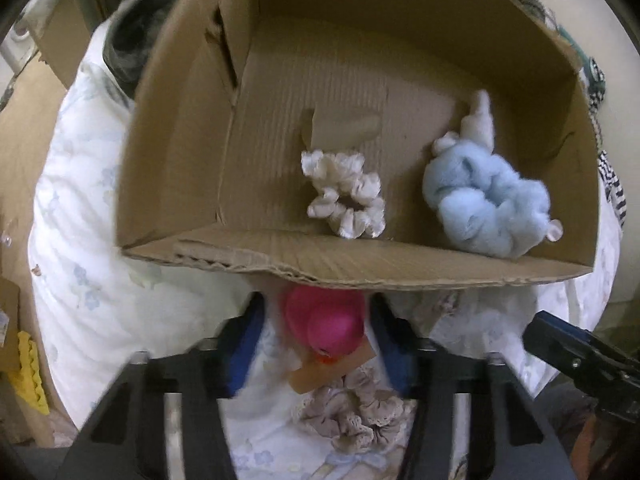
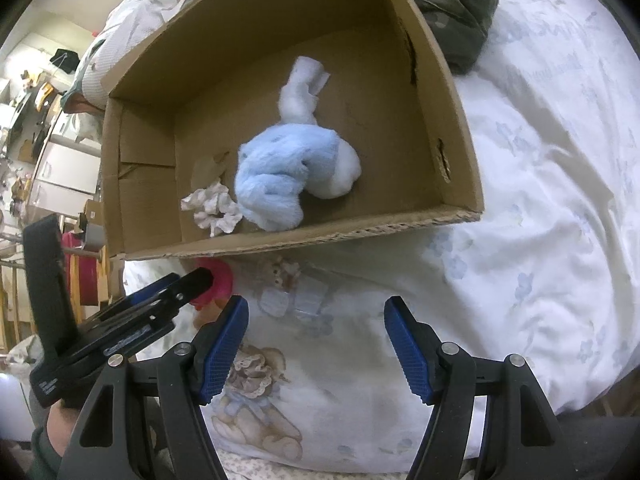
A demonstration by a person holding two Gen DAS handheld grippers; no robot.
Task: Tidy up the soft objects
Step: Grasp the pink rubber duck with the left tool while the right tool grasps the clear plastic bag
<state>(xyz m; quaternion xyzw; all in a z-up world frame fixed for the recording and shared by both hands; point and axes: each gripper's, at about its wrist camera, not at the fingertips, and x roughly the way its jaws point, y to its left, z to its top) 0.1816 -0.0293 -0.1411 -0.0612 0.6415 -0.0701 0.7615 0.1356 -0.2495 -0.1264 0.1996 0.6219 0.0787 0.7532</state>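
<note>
- Left gripper (image 1: 318,344): jaws flank the pink duck (image 1: 324,326) on the bed (image 1: 80,240); pinch unclear.
- Right gripper (image 2: 316,344): jaws spread, empty.
- Box (image 1: 360,268) at 12 o'clock holds scrunchie (image 1: 344,200) and blue plush (image 1: 484,204).
- Beige scrunchie (image 1: 356,412) also outside.

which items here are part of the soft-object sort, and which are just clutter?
In play: pink duck between the left claw's fingers; beige scrunchie on the bedding; cardboard box holding the white scrunchie and blue plush.

Lying about: dark garment, floral duvet, yellow item.

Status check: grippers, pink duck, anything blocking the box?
Left gripper straddling pink duck. Right gripper open, empty. Cardboard box rim just ahead.
</note>
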